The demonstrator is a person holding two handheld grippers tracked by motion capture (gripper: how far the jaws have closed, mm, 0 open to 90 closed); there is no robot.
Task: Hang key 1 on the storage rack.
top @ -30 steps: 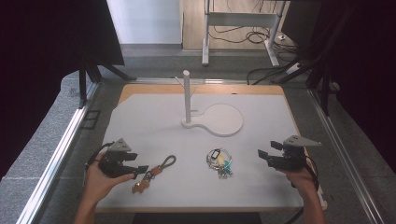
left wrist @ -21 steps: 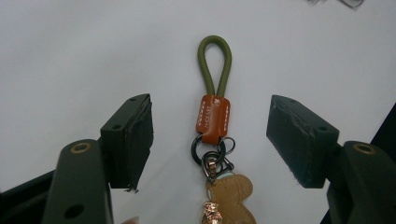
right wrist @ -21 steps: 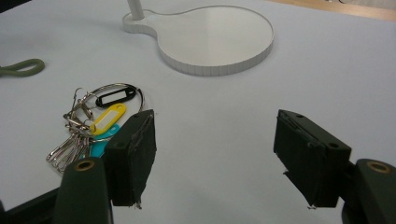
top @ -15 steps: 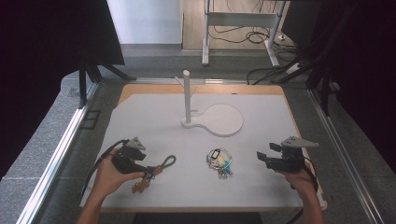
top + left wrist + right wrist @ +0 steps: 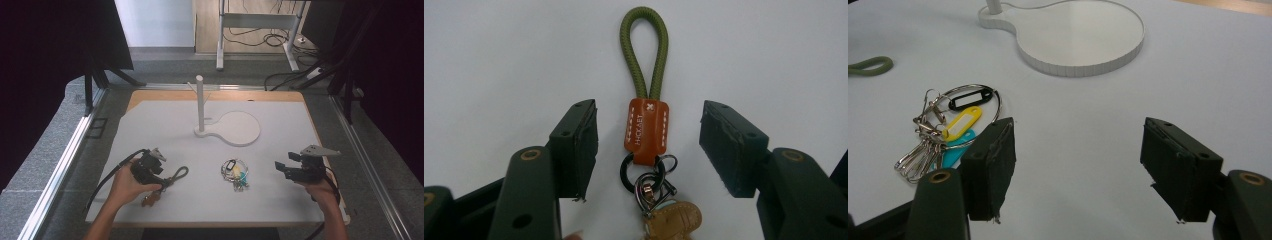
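**Left gripper's jaws close in around the leather-tabbed keychain**

In the high view, the left gripper (image 5: 161,176) sits at about 7 o'clock on the white table (image 5: 280,200), held low over the keychain (image 5: 172,177). The left gripper view looks straight down its two black jaws: the keychain lies flat on the table between them, its green cord loop (image 5: 644,50) pointing to 12 o'clock, its orange leather tab (image 5: 646,131) centred in the gap and its metal rings (image 5: 646,172) trailing toward 6 o'clock, where a tan leather piece (image 5: 672,220) hangs off them. The jaws have just been closing, yet a strip of bare table shows on either side of the tab, so the pads (image 5: 586,142) stand apart from it and are not pinching anything.

The right gripper (image 5: 281,167) rests at about 4 o'clock on the table, level and pointing toward 9 o'clock. Its jaws are spread wide with nothing between them. In the right gripper view, a second bunch of keys (image 5: 950,132), with black, yellow and blue plastic tags on a wire ring, lies just beyond the left-hand jaw at about 10 o'clock, not touching it.

Toward 12 o'clock on the table stands a white stand (image 5: 235,131), an upright post on a flat round base, well apart from both grippers.
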